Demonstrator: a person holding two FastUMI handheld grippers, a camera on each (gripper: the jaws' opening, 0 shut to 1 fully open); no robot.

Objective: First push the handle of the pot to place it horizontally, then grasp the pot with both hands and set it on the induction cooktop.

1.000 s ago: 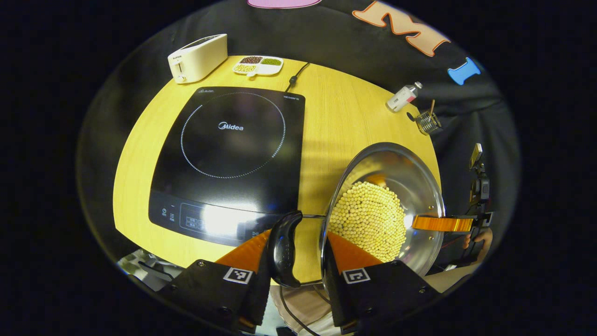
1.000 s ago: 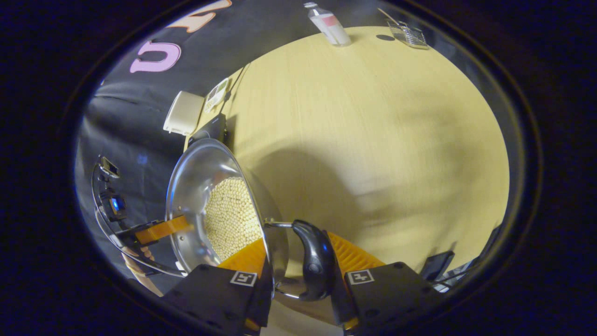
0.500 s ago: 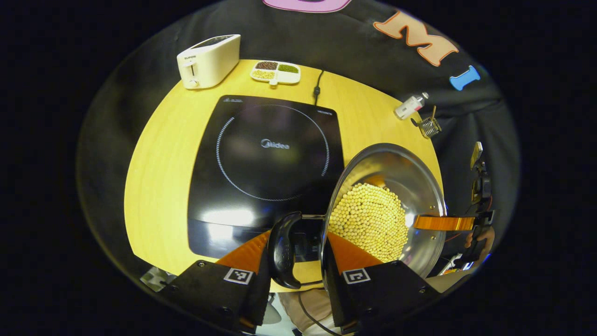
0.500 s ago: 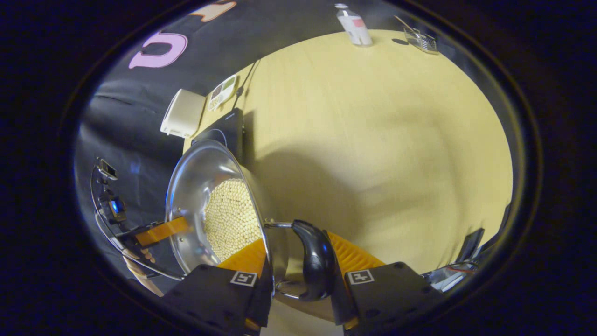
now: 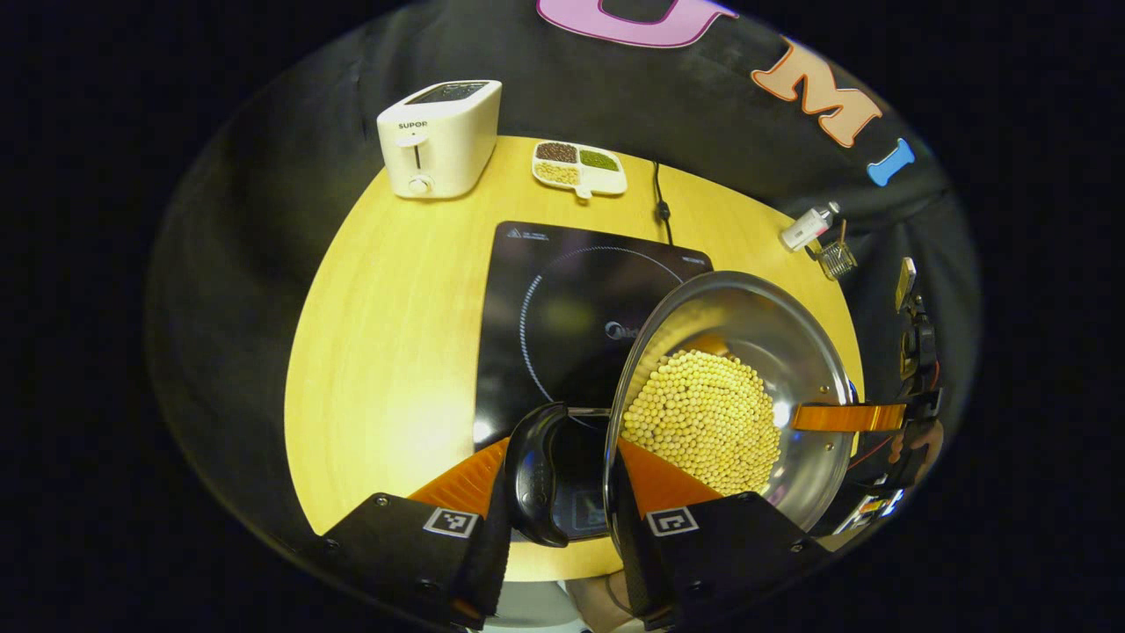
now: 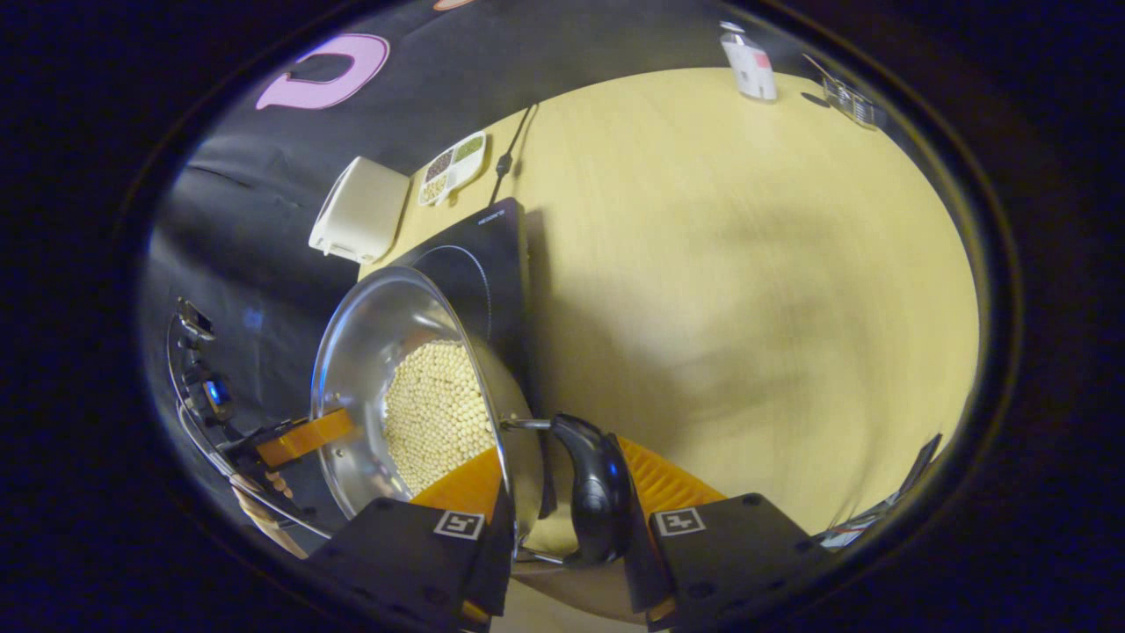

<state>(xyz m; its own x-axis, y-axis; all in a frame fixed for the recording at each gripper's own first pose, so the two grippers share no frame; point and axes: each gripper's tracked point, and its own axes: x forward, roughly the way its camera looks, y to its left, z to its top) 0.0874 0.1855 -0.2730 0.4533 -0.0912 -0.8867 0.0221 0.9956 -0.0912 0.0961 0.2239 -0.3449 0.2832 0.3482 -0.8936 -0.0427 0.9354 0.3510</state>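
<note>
On the yellow bench (image 5: 387, 352) the cooktop (image 5: 562, 299) lies flat; the pot (image 5: 729, 396) of beans is carried partly over its near right corner. Each gripper, left (image 5: 562, 479) and right (image 6: 562, 505), is clamped on a side handle (image 5: 534, 475). The pot should be kept level and centred on the ring before lowering. Compared with a second earlier, the cooktop is seen closer beneath the pot.

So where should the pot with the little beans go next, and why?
Probably a bit further over the cooktop, then down. The pot is held up by its handles, the left gripper and right gripper each shut on one, and it overlaps only the near right part of the ring marked on the cooktop.
</note>
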